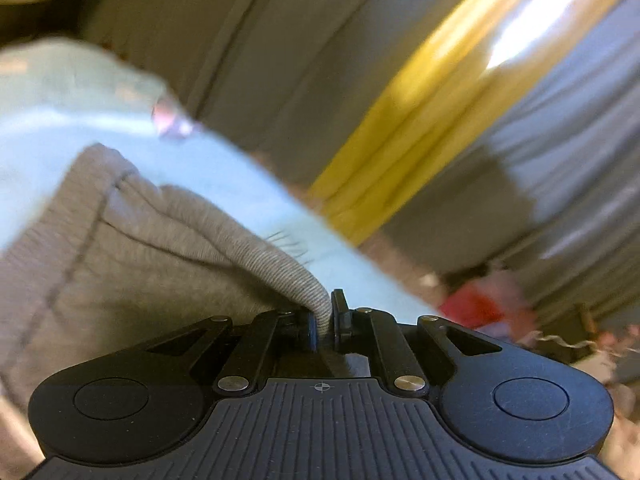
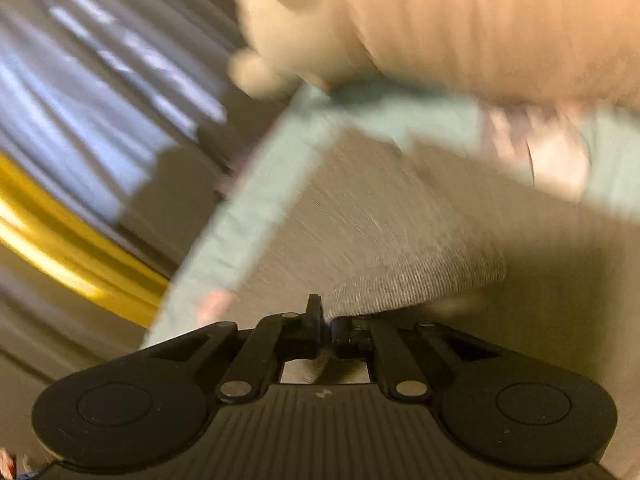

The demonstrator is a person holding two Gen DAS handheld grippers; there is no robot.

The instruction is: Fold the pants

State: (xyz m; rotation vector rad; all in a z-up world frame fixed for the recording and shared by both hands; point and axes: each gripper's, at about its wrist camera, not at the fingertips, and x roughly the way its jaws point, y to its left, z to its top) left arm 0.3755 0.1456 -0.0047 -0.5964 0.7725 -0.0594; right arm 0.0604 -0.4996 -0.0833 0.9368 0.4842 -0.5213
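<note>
Both grippers are pinching the gray pants [image 1: 132, 248] right now. The left gripper [image 1: 326, 320] is squeezing a thick, ribbed edge of the cloth between its black fingers. The right gripper [image 2: 326, 326] is clenching a thinner gray edge that is fanning out in front of it. The pants are hanging up off the surface between the two grippers, and the rest of the cloth is drooping down to the left in the left wrist view.

The pants are looking soft and floppy, like a sweatshirt. I am guessing they are light and are going to sag and swing wherever nobody is holding them. They are not going to break. The ribbed band looks like the best place to hold, because it is thicker and is not slipping out so easily. Holding two far-apart corners should be keeping the cloth flat for folding.

Under the pants a pale blue-green cloth [image 1: 240, 184] is lying there, and it is showing in the right wrist view too. I am thinking it could get caught up with the pants. A small pink thing [image 1: 170, 120] is sitting on it, too blurry to name. Farther away a yellow curtain [image 1: 404, 140] is hanging beside gray curtains [image 1: 568, 128]. Something red [image 1: 472, 308] is lying near the right, low down. A tan, fuzzy shape [image 2: 440, 20] is filling the top of the right wrist view, too blurry to tell.
</note>
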